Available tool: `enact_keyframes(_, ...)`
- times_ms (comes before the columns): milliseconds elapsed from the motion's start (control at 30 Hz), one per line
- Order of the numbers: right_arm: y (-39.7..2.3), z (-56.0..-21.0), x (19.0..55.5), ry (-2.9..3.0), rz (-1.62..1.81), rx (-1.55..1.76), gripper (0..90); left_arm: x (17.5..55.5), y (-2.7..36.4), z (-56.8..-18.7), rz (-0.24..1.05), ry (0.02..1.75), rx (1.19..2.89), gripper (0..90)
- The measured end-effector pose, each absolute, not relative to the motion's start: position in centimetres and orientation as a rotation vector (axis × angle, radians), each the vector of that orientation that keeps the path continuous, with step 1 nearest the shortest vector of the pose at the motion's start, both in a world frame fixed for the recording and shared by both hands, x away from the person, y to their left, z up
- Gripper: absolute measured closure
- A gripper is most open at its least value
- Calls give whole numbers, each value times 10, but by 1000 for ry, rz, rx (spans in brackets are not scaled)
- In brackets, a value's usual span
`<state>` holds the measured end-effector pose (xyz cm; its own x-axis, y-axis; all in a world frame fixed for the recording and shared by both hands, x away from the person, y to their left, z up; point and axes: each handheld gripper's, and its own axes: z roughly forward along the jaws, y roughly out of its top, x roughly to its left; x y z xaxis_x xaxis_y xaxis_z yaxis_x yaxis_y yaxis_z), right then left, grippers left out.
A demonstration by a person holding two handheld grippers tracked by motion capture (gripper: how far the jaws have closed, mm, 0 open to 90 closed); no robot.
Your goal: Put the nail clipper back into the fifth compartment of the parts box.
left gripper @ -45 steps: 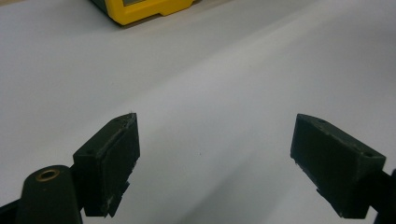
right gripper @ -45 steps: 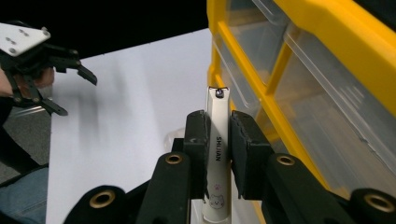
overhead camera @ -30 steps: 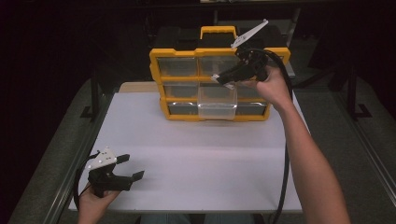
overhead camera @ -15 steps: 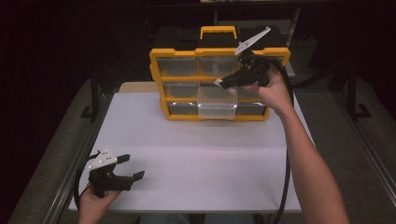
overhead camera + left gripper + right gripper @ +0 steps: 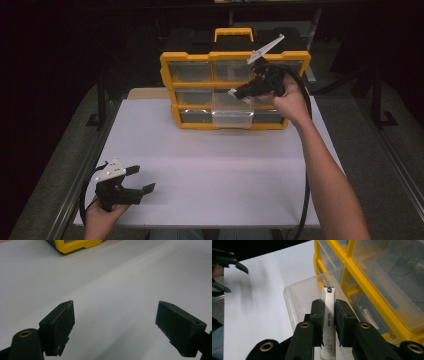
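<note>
the right hand-held gripper clamps a white nail clipper above a pulled-out clear drawer of the yellow organizer, while the left hand-held gripper rests wide open and empty on the white desk.

Yellow drawer organizer at twelve o'clock on white table, right gripper over its pulled-out clear drawer, left gripper spread wide at seven o'clock

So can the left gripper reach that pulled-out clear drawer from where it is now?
Probably not without moving. The left gripper sits open at the near left corner, with bare white table between it and the clear drawer. Nothing blocks the path, though the right gripper already hovers there.
</note>
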<state>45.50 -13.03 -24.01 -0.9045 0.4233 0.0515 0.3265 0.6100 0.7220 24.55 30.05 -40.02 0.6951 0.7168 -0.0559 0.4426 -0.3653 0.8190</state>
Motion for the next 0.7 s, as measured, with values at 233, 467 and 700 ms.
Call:
enact_keyframes(233,-127,-249,458,2722,1151,638,757,246,300,-400,391,890,2020,157)
enact_keyframes(467,-122,-255,459,2742,1133,648,756,246,301,-401,392,888,2017,157)
enact_keyframes(700,-120,-259,460,2744,1133,648,748,246,301,-401,388,888,2025,157)
